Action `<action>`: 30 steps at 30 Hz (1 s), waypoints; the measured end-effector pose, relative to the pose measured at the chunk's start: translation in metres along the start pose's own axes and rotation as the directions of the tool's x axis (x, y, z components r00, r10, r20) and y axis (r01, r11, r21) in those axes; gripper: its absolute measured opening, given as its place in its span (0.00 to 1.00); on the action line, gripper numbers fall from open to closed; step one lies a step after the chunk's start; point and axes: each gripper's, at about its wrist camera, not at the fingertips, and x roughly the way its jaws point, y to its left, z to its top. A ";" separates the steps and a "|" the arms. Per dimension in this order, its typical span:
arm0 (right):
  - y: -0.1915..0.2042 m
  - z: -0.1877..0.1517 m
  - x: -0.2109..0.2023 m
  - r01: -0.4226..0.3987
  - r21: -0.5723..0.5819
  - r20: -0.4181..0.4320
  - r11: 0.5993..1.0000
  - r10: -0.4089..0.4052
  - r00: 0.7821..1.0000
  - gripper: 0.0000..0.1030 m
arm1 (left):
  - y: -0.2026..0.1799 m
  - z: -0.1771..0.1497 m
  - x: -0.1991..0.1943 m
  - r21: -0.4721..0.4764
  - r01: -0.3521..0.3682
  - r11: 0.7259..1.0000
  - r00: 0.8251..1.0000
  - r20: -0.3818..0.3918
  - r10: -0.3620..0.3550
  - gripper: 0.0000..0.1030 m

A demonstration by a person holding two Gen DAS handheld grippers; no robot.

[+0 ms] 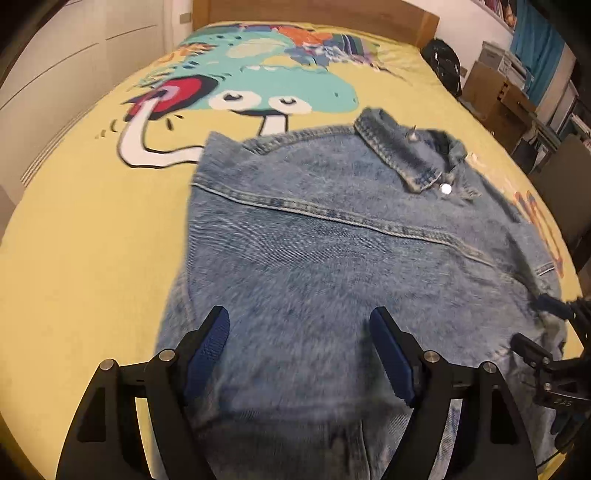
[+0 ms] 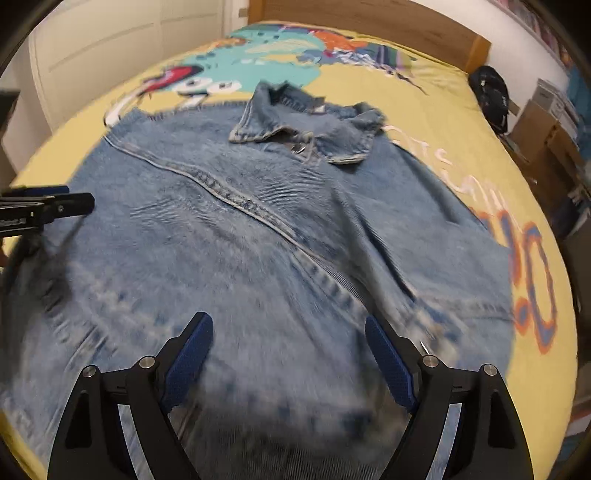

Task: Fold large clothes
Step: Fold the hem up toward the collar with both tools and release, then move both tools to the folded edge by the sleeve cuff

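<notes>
I've got both claws hanging over the denim jacket [image 1: 332, 240], which lies spread on the yellow bedspread [image 1: 81, 240] with its collar [image 1: 410, 155] pointing toward the wooden headboard [image 1: 314, 14]. My left claw [image 1: 299, 332] is spread wide with nothing between its blue pads [image 1: 207, 354], only cloth below them. My right claw [image 2: 288, 339] is the same: wide apart, empty, angled down at the hem end nearest me. In the right view, the left claw pokes in from the side, so the two sit side by side across the garment's lower part. That spacing makes sense to me: one claw per side lets me lift the bottom edge evenly. The sides look already turned in, making a narrower panel, though blur hides the edges. My guess is the next fold goes hem toward collar.
</notes>
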 end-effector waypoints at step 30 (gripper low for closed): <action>-0.096 -0.196 -0.186 0.066 0.351 0.006 0.934 -0.073 0.997 0.83 | 0.043 -0.125 -0.136 -0.194 -0.011 0.981 0.999 -0.047 0.002 0.82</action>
